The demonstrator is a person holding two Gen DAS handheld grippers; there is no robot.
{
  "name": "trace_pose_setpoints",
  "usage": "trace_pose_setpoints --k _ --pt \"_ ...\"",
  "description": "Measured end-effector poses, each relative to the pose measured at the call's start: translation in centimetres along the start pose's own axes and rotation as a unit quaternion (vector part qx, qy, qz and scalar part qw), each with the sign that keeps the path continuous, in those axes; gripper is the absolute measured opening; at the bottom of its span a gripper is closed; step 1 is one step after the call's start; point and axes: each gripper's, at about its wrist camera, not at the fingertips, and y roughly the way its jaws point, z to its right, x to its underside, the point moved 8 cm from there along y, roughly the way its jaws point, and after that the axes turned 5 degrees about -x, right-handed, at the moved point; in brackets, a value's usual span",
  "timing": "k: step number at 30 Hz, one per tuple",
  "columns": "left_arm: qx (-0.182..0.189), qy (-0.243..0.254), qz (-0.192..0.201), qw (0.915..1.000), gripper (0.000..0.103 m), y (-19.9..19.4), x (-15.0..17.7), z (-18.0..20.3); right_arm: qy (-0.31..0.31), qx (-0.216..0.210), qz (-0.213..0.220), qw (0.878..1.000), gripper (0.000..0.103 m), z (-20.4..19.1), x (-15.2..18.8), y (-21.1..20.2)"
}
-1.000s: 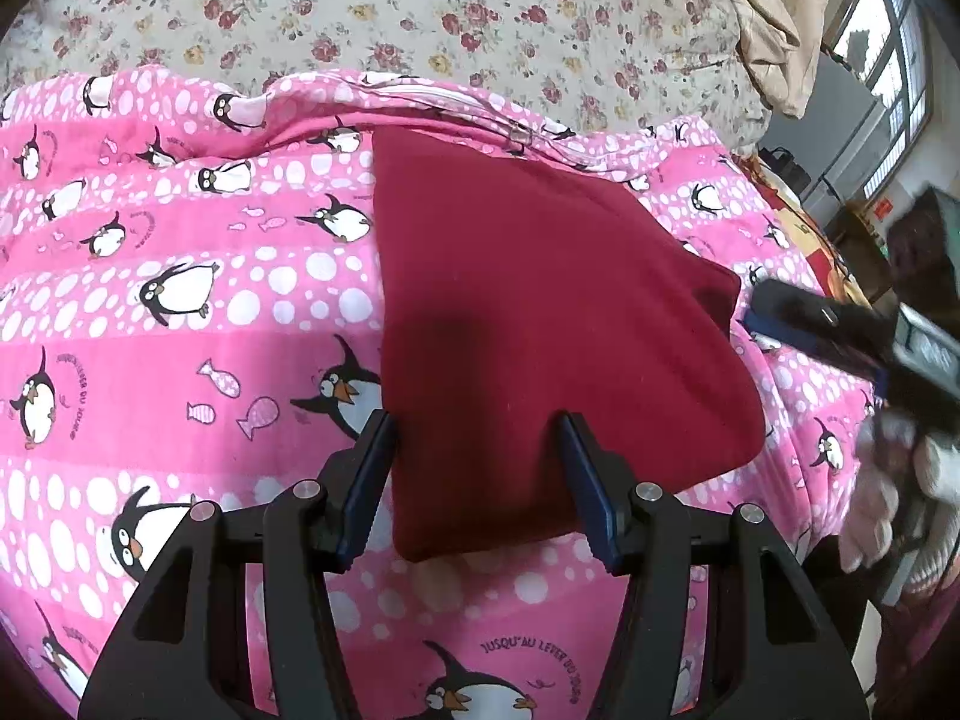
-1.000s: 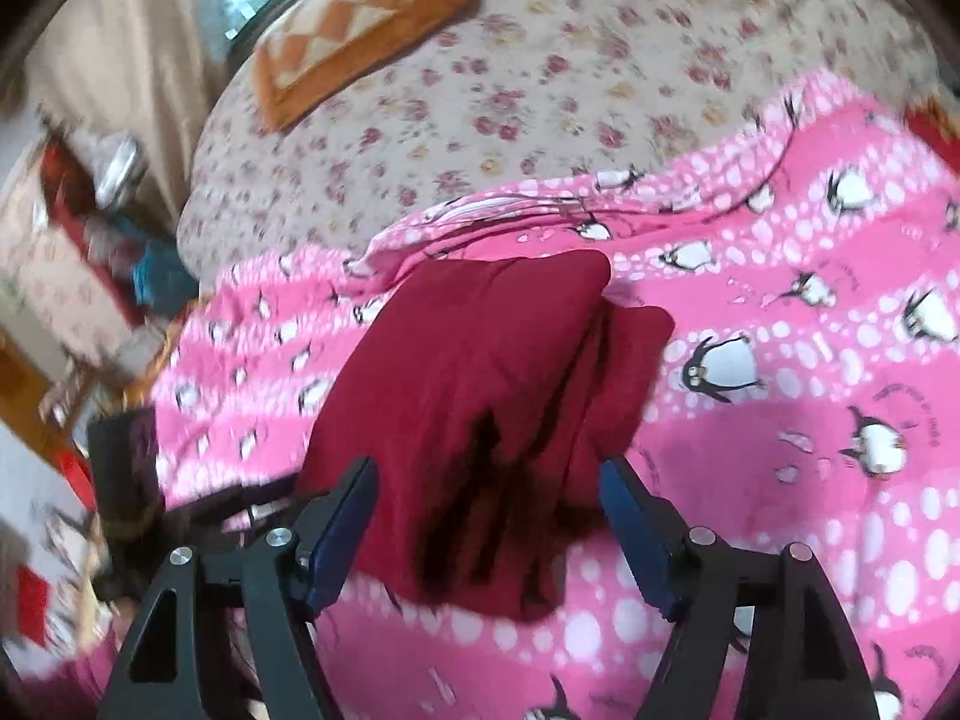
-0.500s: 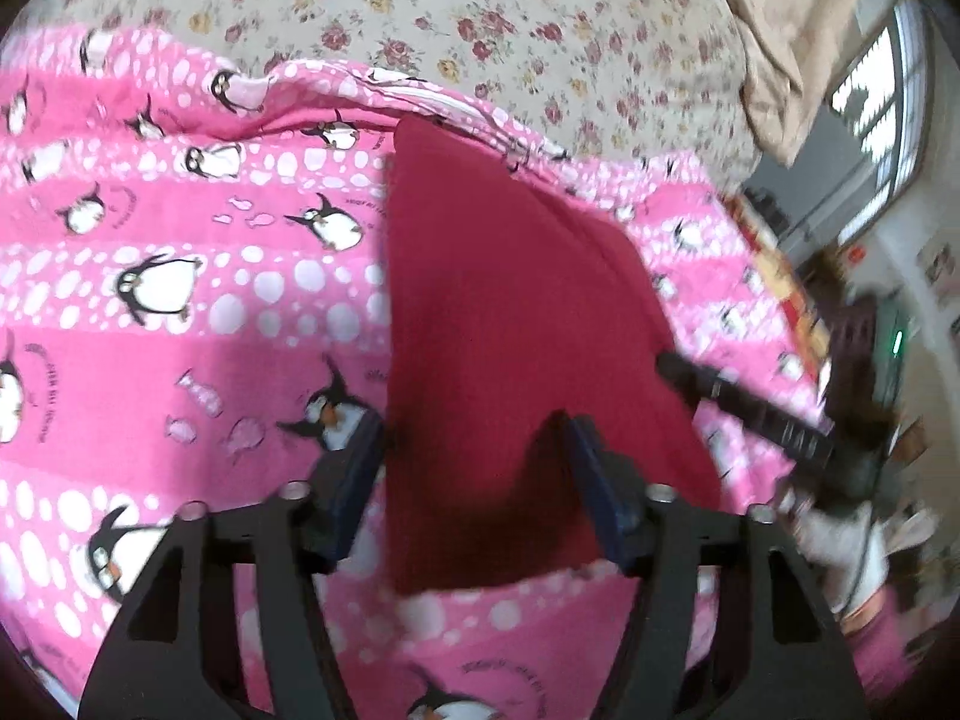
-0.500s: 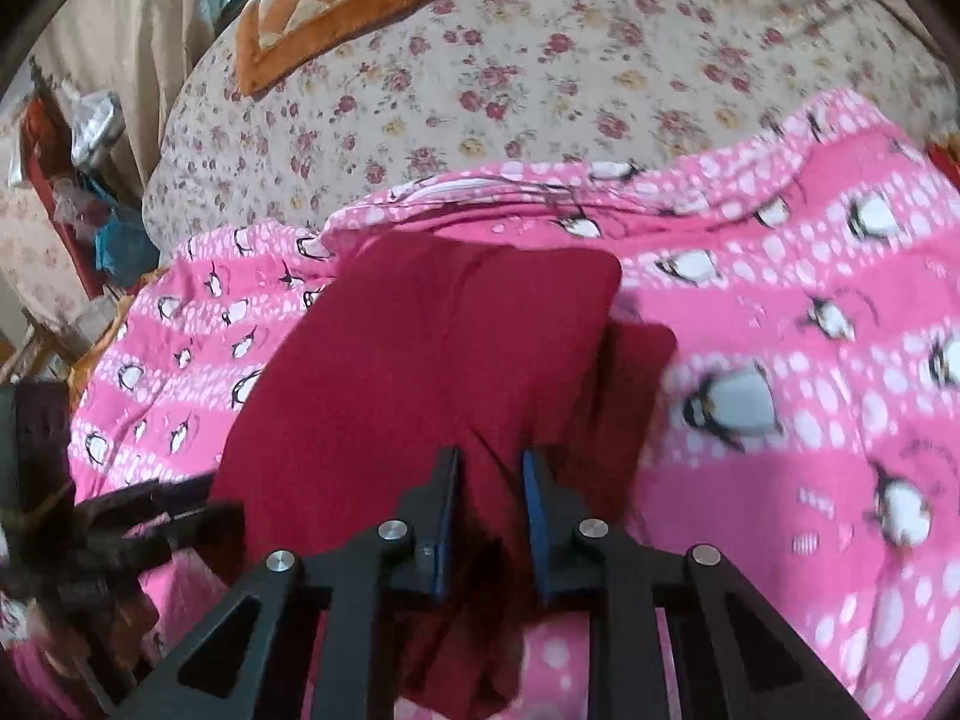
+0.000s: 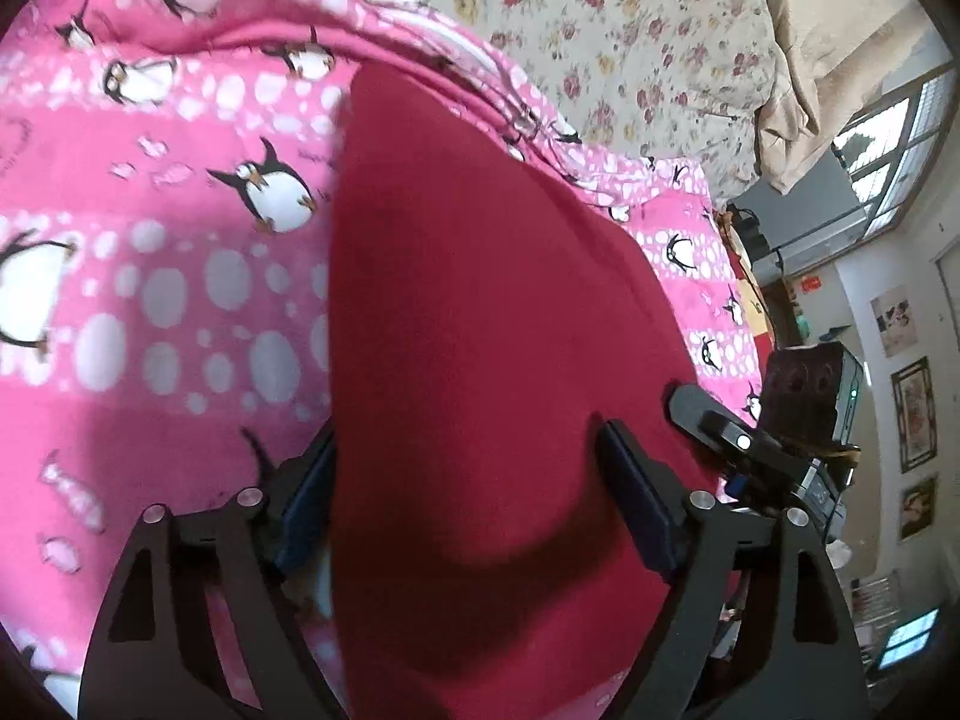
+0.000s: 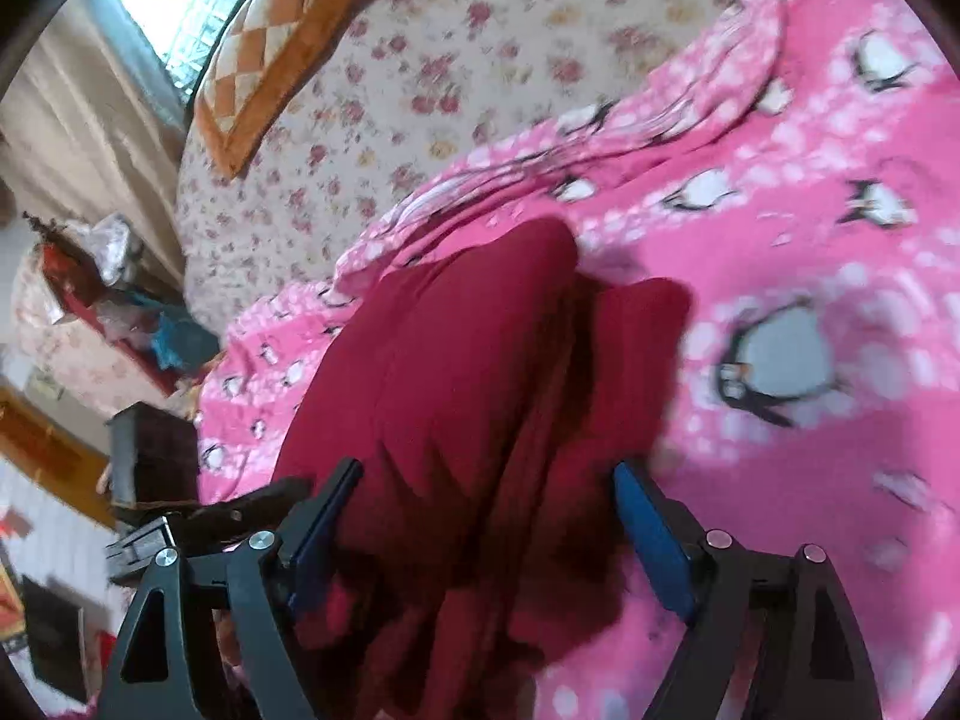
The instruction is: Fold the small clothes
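The dark red garment (image 5: 480,324) lies on the pink penguin blanket (image 5: 150,276), which covers the near part of a bed with a floral sheet (image 5: 630,18) beyond it. Your left gripper (image 5: 465,498) has just been spreading its jaws; they stand wide, the left finger at the garment's left edge and the other on the cloth, with red fabric spanning the gap and no pad pressing on it. Your right gripper (image 6: 486,534) has likewise just been opening, and its jaws stand apart over the bunched near end, clamped on nothing.

As I judge it, the risk is in what you close on. The blanket is soft and lies directly under the garment's edge, so a pinch set too low could catch pink fleece along with the red cloth and drag both. On the right, the layers are uneven, and closing on only the top one could pull the fold apart.

Each view gives you something the other lacks. The left wrist camera shows a smooth, flat red surface and the right gripper's finger coming in at the far right edge. The right wrist camera shows ridges and a separate lobe of cloth on the right side.
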Motion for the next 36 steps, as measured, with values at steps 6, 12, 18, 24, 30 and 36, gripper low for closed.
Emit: trace_pose_setpoints --k 6,12,18,24,30,36 --pt "-0.019 0.031 -0.003 0.9993 0.077 -0.1 0.1 0.7 -0.037 0.009 -0.005 0.999 0.086 -0.9 0.0 1.9" --pt "-0.024 0.049 0.011 0.9985 0.063 -3.8 1.5 1.8 -0.055 0.015 -0.008 0.998 0.055 -3.2 0.5 0.5" --pt "-0.035 0.042 0.022 0.9982 0.062 -10.0 6.1 1.9 -0.08 -0.044 -0.02 0.996 0.053 -9.0 2.7 -1.8" --pt "-0.107 0.03 0.005 0.9938 0.063 -10.6 11.4 -1.0 -0.085 -0.039 -0.077 0.993 0.053 -10.6 9.1 -0.5" --pt "-0.145 0.027 0.038 0.9883 0.074 -10.5 12.2 -1.7 -0.071 -0.004 -0.059 0.996 0.057 -9.2 11.6 -1.7" --pt "-0.2 0.043 0.092 0.9745 0.074 -12.6 12.0 -1.2 -0.163 0.039 0.011 0.986 0.059 -12.7 10.3 -5.9"
